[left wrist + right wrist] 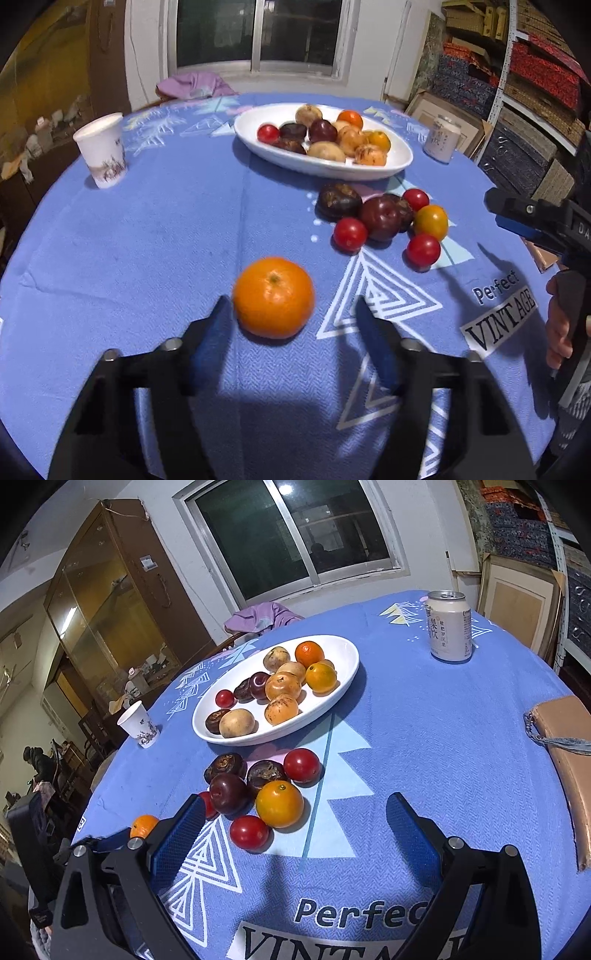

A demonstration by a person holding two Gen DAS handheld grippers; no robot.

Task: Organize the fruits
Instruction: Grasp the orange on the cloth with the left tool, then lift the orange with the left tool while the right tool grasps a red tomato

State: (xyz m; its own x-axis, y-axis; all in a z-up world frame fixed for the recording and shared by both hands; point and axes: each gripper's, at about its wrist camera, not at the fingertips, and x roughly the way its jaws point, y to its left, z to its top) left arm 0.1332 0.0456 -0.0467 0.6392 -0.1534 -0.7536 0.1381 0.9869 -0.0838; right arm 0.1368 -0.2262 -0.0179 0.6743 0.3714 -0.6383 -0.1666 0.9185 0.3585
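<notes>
An orange mandarin [273, 297] lies alone on the blue tablecloth, just ahead of my left gripper [291, 312], which is open and empty with the fruit near its left finger. It also shows small in the right wrist view [144, 826]. A loose cluster of fruit [384, 221] lies beyond: red tomatoes, dark plums, water chestnuts and a yellow-orange fruit [279, 804]. My right gripper [295, 810] is open and empty, just short of that cluster. A white oval plate [400, 162] [347, 653] farther back holds several fruits.
A white paper cup [102, 149] [139, 723] stands at the table's left. A drink can [441, 138] [449, 626] stands at the far right. A tan pouch [569, 753] lies at the right edge. Purple cloth [195, 85] lies at the far edge.
</notes>
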